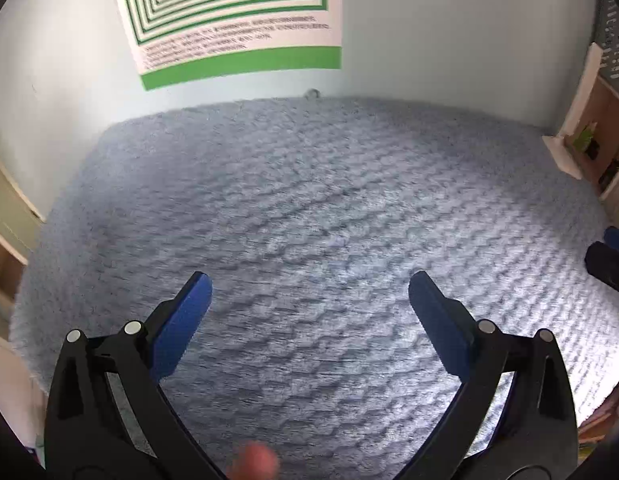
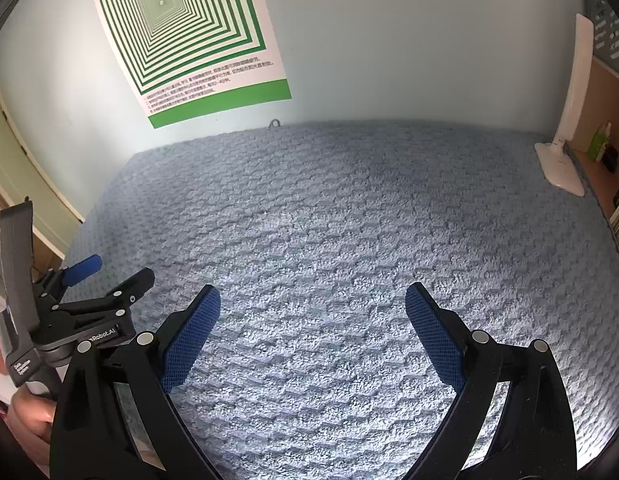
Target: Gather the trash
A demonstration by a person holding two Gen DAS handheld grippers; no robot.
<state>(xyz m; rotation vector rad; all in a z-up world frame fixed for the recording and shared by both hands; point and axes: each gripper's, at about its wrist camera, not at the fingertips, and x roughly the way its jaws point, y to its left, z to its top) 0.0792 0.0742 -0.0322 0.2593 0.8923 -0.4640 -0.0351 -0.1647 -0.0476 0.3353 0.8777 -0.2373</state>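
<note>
Risk: closing either tool now would snag only the blue towel, because no trash is visible ahead of the fingers. Left gripper: jaws spread wide, empty. Right gripper: jaws spread wide, empty. The trash lies outside both views; location cannot be determined.

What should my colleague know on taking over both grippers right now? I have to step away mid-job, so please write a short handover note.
Left gripper: open, holding nothing, above the light blue textured towel-like cover.
Right gripper: open, holding nothing, above the same cover; the left gripper shows at the left edge of its view.
Trash: none visible in either view, on the cover or between the jaws.
Surroundings: green-and-white striped poster on the wall, white desk lamp at the cover's far right edge.
Done: cannot tell from these views.
Left: look beyond these views for trash; no bin shows either.
</note>
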